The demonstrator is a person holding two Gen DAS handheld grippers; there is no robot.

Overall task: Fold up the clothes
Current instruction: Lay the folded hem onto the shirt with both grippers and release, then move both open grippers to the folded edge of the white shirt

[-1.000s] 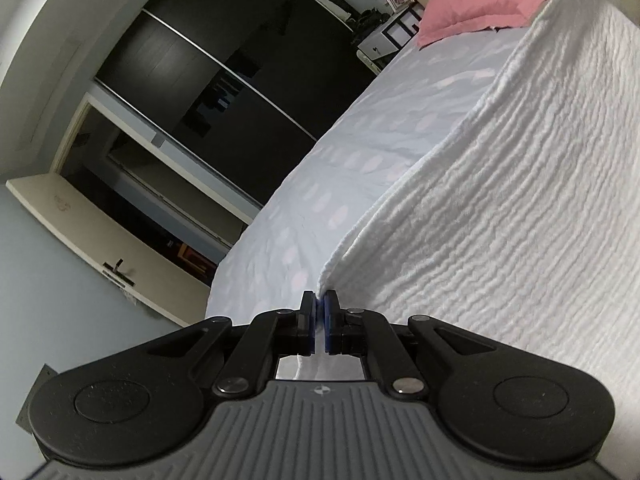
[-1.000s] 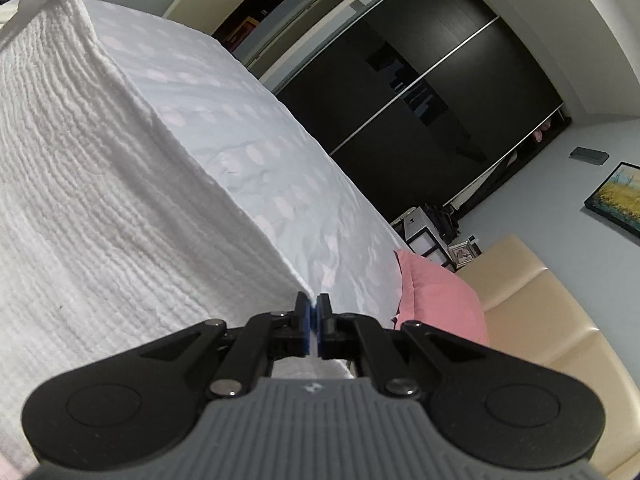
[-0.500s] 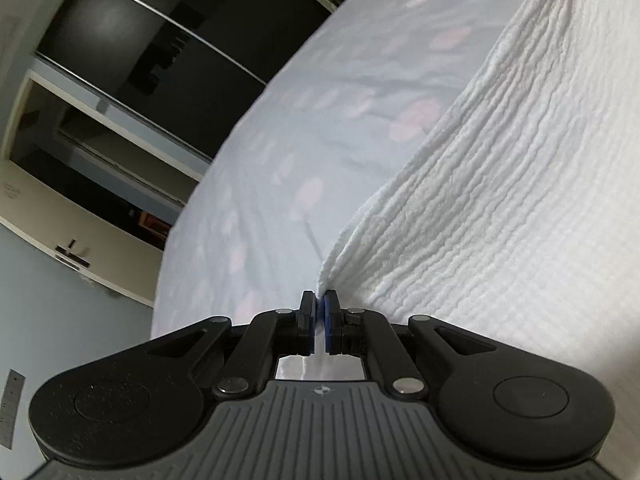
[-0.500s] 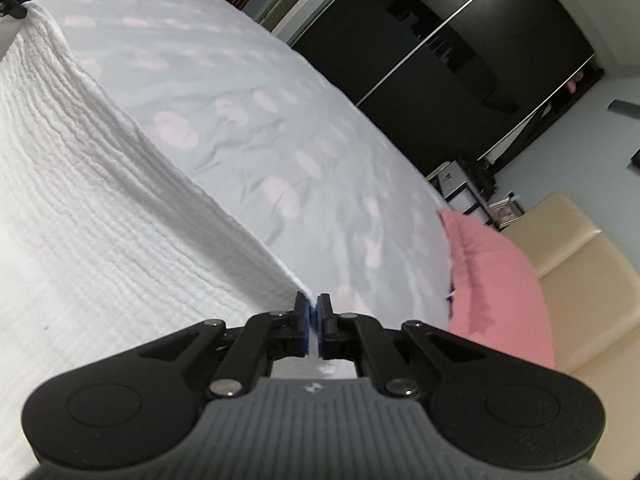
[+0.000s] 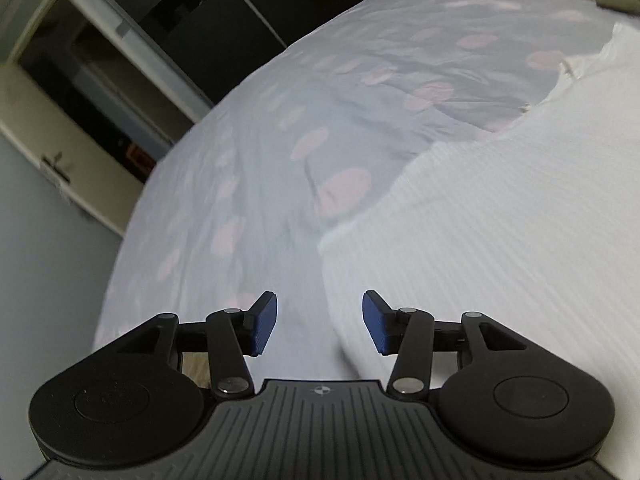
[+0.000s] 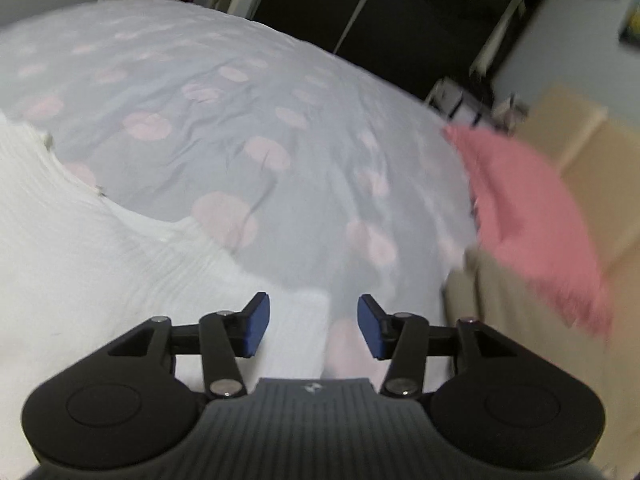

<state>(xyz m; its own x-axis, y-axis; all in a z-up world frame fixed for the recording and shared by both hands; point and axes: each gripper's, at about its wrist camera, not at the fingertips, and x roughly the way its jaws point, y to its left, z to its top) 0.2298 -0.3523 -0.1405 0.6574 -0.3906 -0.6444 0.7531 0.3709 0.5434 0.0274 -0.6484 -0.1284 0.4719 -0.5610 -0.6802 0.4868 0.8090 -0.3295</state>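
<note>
While both grippers pointed down at the bed (image 5: pixel 248 168), the white cloth (image 5: pixel 500 220) lay flat on the spotted sheet. The left gripper (image 5: pixel 319 322) had its jaws opening, and the blue pads (image 5: pixel 264 322) pressed on nothing. The cloth's near edge ran under the gap toward the right pad, loose and not pinched. The right gripper (image 6: pixel 313 326) was opening too. A corner of the white cloth (image 6: pixel 100 264) sat in the gap between its pads (image 6: pixel 256 325), but they stood apart from it.

A second before, both grippers were shut tight on the cloth's corners and held it up like a wall. Now it had dropped onto the bed and both had let go. A pink pillow (image 6: pixel 532 220) lay at the right side of the bed, and dark wardrobe doors (image 6: pixel 400 8) stood behind.
</note>
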